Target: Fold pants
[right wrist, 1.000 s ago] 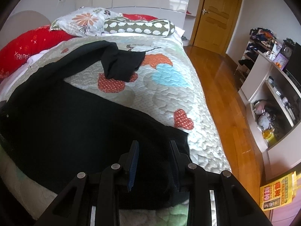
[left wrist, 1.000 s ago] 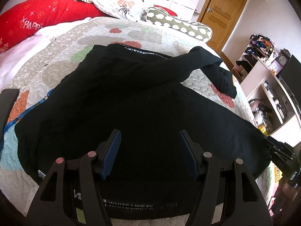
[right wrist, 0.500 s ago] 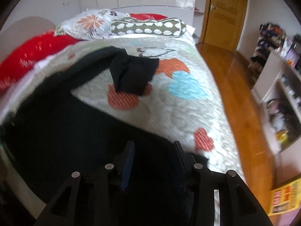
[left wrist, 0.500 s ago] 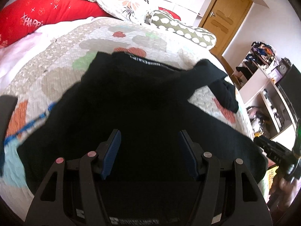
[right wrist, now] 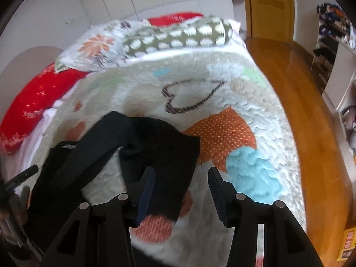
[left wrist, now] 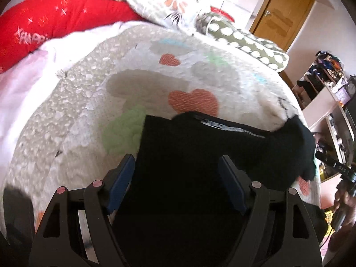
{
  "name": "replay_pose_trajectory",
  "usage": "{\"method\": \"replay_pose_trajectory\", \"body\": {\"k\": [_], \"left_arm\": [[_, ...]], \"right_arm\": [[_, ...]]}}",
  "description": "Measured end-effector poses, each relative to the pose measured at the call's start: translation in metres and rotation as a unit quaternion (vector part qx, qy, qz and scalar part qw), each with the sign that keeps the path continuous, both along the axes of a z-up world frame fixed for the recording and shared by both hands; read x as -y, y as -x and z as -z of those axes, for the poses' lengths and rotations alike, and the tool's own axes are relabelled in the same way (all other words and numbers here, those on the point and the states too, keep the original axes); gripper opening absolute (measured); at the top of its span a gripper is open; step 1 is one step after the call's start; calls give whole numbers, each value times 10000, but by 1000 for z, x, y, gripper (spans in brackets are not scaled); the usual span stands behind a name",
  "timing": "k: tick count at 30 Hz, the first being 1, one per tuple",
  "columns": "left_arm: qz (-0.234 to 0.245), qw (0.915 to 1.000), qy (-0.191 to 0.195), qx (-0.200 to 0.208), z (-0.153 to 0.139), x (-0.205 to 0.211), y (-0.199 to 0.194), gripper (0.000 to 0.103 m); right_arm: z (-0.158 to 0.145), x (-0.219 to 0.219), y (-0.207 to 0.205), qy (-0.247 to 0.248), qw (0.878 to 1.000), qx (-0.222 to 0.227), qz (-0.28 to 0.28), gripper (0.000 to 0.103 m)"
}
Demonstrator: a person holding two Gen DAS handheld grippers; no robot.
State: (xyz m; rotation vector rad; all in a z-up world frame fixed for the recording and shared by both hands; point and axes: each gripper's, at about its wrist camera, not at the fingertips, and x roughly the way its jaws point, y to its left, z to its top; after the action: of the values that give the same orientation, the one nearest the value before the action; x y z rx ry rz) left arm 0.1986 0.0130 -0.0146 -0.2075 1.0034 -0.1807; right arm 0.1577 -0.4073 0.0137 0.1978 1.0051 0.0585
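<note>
- Containers first: open white shelving sat way off to the right of the left gripper's jaws, crammed with clothes and small stuff, too blurry to sort out. Same kind of shelves showed up far right of the right gripper's jaws.
- The left gripper had its jaws spread wide, with the black pants filling the whole gap between them and running on ahead. Couldn't tell if the blue pads actually touched the fabric.
- The right gripper had its jaws spread too, nothing pinched. A folded-over flap of the pants lay over the left jaw and partway into the gap; bare quilt sat by the right jaw.
- In the left wrist view, the pants' waistband with its white lettering was at the far edge, straight ahead of the jaws, running across from left to right.
- In the right wrist view, one black strip of the pants ran diagonally from down left of the jaws up to a peak ahead of them, then dropped back toward the left jaw.
- The pants lay on a quilted bedspread with hearts in orange, blue and green.
- Past the jaws, at the head of the bed: a red pillow, a floral pillow and a green spotted bolster.
- Wooden door and shiny wood floor off to the right of the right jaws.
</note>
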Motion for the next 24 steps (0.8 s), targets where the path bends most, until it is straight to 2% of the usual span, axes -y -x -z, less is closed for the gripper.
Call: {"method": "replay_pose_trajectory", "body": {"k": [4,7,9,12,15,20,22,24], "left_arm": [[-38,9996,113,-239,15,-7,-23,78],[-73,9990,132,-411,24,-8,-32,78],[-34,9991,137,-407,25,-8,-32,78],[49,9992,168,-373,24,-7,-31,78],[113,9991,192,-364,22,-7,-35,78],[300,9985,114,-445,22,1,-50,78],[554,9973,96,-481,22,5,-56,78],[833,9954,50,-479,22,9,-61,78]], "right_arm": [[30,10,-32,-501,9985,-178,116,47],[26,11,-36,-697,9974,179,-6,9],[4,10,-29,-583,9968,509,-200,9],[-28,16,2,-93,9957,854,-340,9],[-34,35,36,354,9966,705,-255,9],[0,57,51,1103,9933,-221,-269,12],[-7,63,55,1139,9933,-116,-167,14],[-23,72,58,805,9964,263,-14,22]]}}
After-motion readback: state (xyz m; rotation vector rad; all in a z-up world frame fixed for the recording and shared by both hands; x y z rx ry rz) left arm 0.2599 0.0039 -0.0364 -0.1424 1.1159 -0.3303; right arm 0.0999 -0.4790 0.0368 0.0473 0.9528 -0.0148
